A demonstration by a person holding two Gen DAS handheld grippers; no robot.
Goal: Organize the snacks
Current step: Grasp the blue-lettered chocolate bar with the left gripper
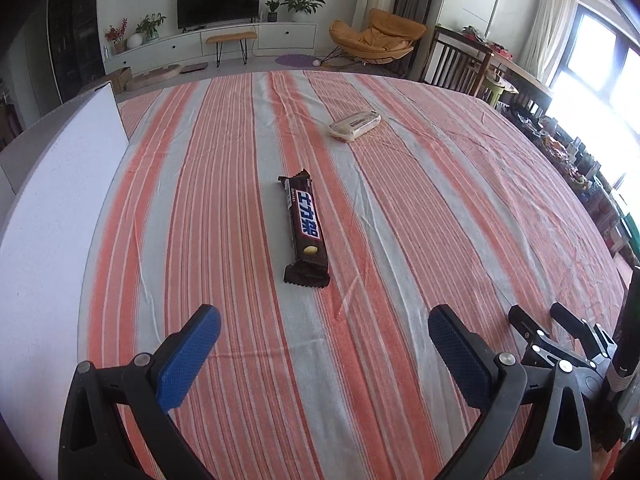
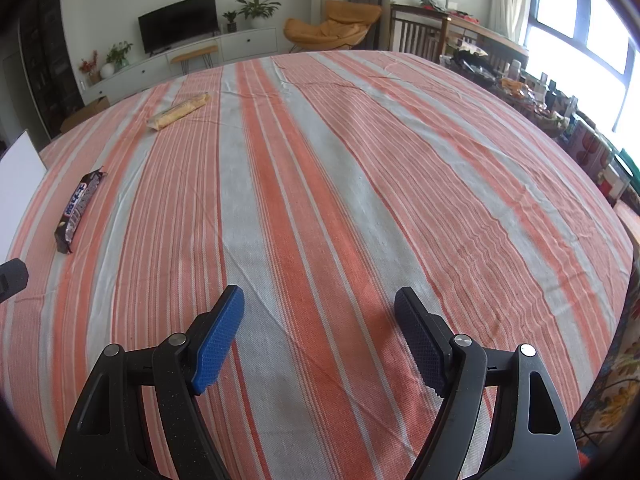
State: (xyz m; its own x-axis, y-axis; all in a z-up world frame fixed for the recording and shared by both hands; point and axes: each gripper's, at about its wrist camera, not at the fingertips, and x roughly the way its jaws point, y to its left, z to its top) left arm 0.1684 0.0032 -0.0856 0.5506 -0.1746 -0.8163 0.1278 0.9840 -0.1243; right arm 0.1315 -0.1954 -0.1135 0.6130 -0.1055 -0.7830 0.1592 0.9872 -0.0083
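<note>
Two snacks lie on the striped cloth (image 1: pixel 420 216) that covers the table, well apart from each other. A brown chocolate bar (image 1: pixel 305 229) rests flat near the centre of the left wrist view, its long axis running roughly from 12 o'clock to 6 o'clock, blue-and-white lettering facing up. A pale wrapped snack (image 1: pixel 354 124) sits farther off at about 1 o'clock from the bar, angled across the stripes.

Below the bar, the left gripper (image 1: pixel 324 332) hovers over the cloth with its blue-padded fingers (image 1: pixel 188 356) spread wide, nothing between them; the bar lies at 12 o'clock from the gap, not touching either finger. At 4 o'clock in that view, part of the right gripper (image 1: pixel 568 344) shows beside it.

From the right wrist view, the right gripper (image 2: pixel 320 312) also has its fingers set wide apart over bare cloth, gripping nothing. There the chocolate bar (image 2: pixel 80 210) lies at about 9 o'clock and the pale wrapped snack (image 2: pixel 179 111) at about 11 o'clock. A white board (image 1: pixel 56 200) stands along the table's edge at 9 o'clock in the left view.
</note>
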